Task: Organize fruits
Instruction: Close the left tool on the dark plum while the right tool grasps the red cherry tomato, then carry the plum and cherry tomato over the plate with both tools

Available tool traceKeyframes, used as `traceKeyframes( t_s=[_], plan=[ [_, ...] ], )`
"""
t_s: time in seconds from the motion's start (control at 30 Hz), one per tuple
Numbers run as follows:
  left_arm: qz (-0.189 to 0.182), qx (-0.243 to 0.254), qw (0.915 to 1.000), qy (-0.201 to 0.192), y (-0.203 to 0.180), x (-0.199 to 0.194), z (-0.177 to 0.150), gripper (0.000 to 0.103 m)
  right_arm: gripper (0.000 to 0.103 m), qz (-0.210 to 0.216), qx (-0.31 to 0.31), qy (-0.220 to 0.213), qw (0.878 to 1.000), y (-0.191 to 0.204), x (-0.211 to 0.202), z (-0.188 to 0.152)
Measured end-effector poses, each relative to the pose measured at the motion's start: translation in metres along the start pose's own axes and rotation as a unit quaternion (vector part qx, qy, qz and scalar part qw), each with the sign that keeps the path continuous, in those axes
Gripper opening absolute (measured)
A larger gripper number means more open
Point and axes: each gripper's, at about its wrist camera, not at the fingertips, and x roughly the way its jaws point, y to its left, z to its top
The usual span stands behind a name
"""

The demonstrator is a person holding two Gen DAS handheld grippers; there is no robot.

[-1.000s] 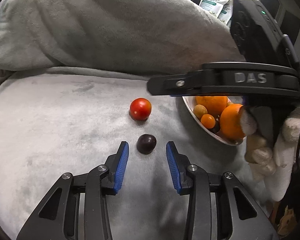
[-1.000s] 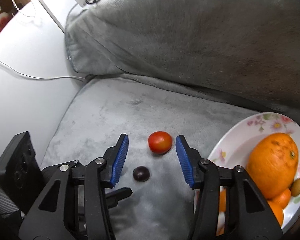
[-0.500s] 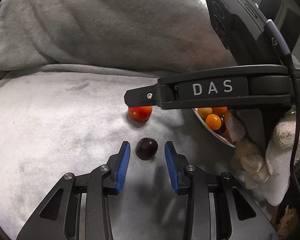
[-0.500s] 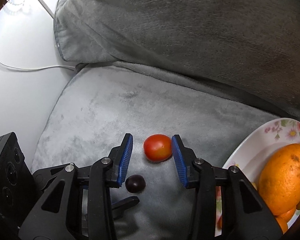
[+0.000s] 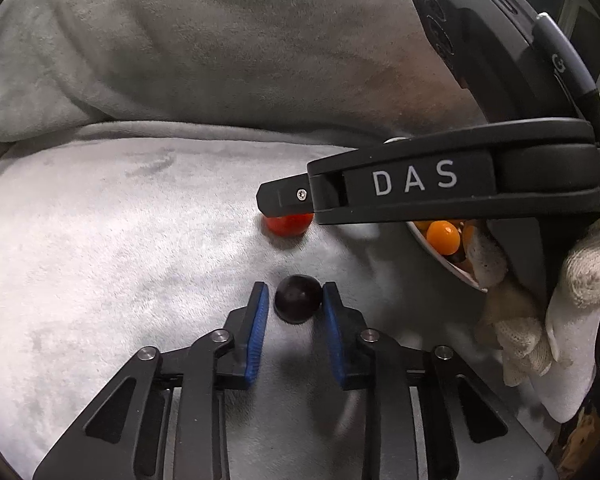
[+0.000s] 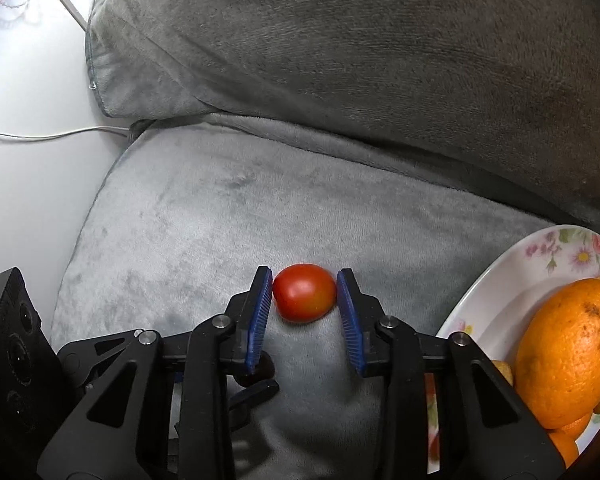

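Note:
A dark round fruit [image 5: 298, 298] lies on the grey cushion [image 5: 120, 240] between the blue pads of my left gripper [image 5: 294, 298], whose jaws stand close on both sides of it. A red tomato [image 6: 304, 297] lies between the pads of my right gripper [image 6: 305, 294], with the jaws nearly touching it. In the left wrist view the tomato [image 5: 288, 224] is partly hidden under the right gripper's black finger. The floral plate [image 6: 540, 256] holds a large orange [image 6: 568, 356] and smaller orange fruits [image 5: 443, 237].
A grey back cushion [image 6: 360, 60] rises behind the seat. A white wall and cable [image 6: 40, 136] are at the left. The plate sits at the right of the seat. A gloved hand [image 5: 560, 320] holds the right gripper.
Both grippers have moved forward and narrowed: the left jaws now bracket the dark fruit, the right jaws bracket the tomato.

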Motion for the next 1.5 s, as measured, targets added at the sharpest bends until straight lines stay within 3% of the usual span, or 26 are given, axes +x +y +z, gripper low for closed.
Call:
traceKeyframes(
  t_s=[0.57,1.07,1.5],
  plan=[
    [0.005,0.002,0.9997,-0.025,-0.002,-0.020,-0.002,0.020,0.035,0.023,0.017,-0.034,0.999,-0.011,-0.030,-0.011],
    [-0.014,0.022,0.9972,-0.070,-0.029,-0.062,0.001,0.020,0.035,0.028,0.009,-0.124,0.992,-0.018,-0.120,-0.036],
    [-0.042,0.035,0.9958,-0.074,-0.049,-0.066,0.004,0.020,0.035,-0.001,0.052,-0.189,0.981,-0.068,-0.192,-0.088]
  ],
)
